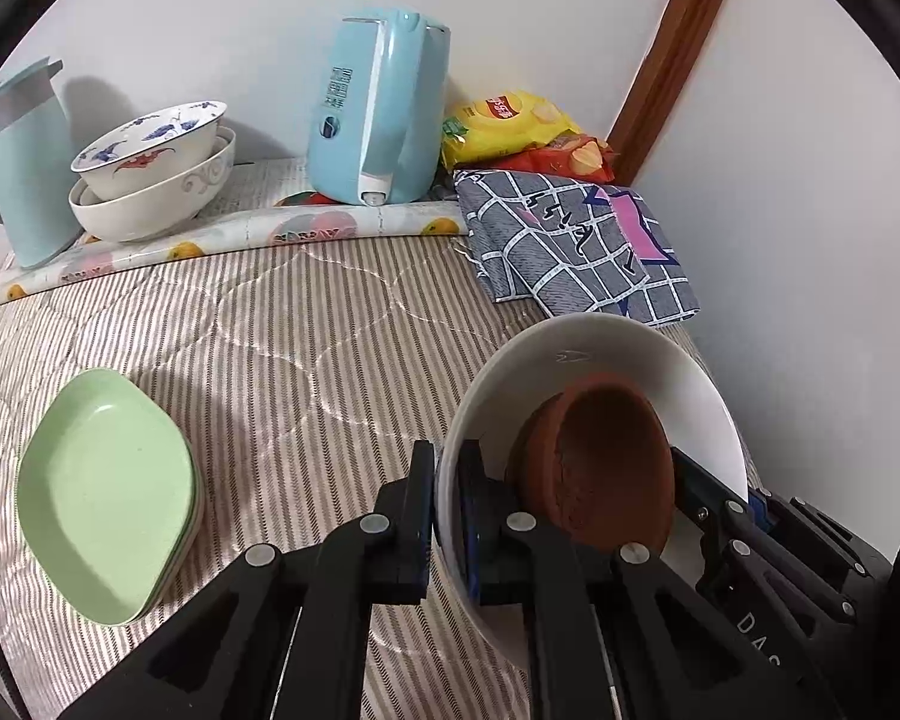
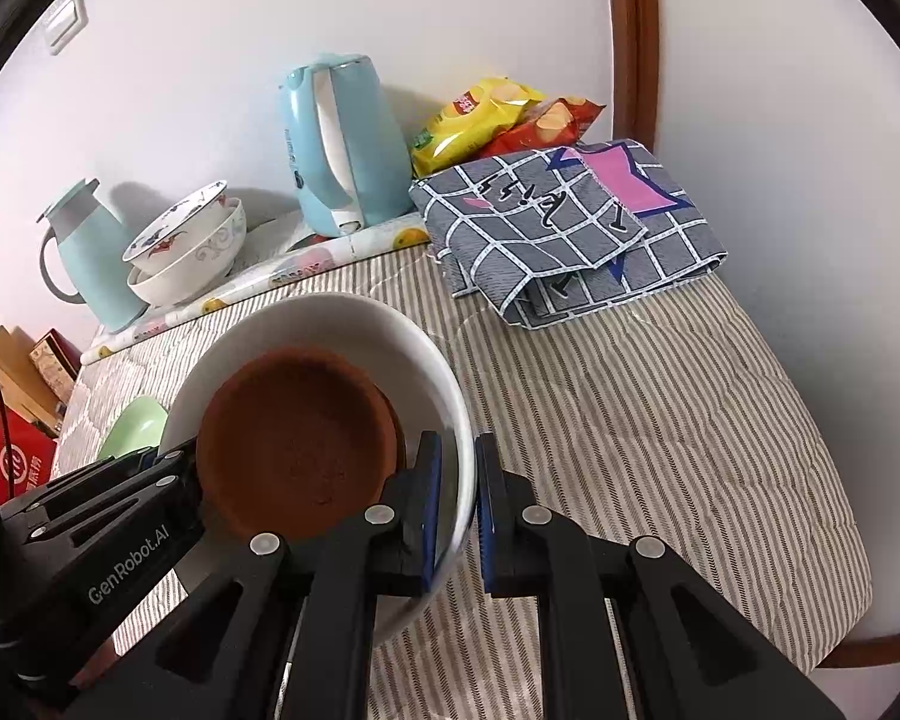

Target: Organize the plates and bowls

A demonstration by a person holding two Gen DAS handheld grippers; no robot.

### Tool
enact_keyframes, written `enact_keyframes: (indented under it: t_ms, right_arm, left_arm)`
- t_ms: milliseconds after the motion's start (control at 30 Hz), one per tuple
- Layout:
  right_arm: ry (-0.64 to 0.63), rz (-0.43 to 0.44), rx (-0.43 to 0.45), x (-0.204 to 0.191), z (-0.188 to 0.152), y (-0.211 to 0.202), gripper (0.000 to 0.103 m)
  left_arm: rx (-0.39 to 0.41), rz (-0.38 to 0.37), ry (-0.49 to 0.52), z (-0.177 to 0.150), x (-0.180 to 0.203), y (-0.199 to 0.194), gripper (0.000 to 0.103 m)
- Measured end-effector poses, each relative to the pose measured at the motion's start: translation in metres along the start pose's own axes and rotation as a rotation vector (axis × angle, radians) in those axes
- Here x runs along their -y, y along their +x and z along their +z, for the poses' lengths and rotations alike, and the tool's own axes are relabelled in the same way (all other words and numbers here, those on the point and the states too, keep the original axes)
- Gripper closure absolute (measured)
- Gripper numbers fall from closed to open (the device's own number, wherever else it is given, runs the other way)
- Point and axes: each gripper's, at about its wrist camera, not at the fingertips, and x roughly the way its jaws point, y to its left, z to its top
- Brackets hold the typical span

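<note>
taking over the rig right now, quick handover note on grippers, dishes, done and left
Left gripper: shut on the white bowl's left rim.
Right gripper: shut on the same bowl's right rim; both hold it over the striped cover.
A brown dish sits inside the white bowl.
Done: two patterned bowls nested at the back by the kettle; green plates stacked front left.
Left: set the white bowl down with the others; maybe sort the brown dish.

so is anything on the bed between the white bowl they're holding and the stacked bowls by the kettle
Nothing visible. Both grippers clamp the white bowl, brown dish inside. Only bare striped quilt lies between it and the stacked bowls. The green plates sit off to the side.
</note>
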Motion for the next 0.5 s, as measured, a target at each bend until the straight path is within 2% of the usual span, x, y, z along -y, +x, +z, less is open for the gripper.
enact_keyframes:
  t_ms: [500]
  right_arm:
    - [-0.018,0.016,0.010,-0.024,0.000,-0.005,0.092]
  left_arm:
    - [0.018,0.010,-0.014,0.001,-0.022,-0.016,0.095]
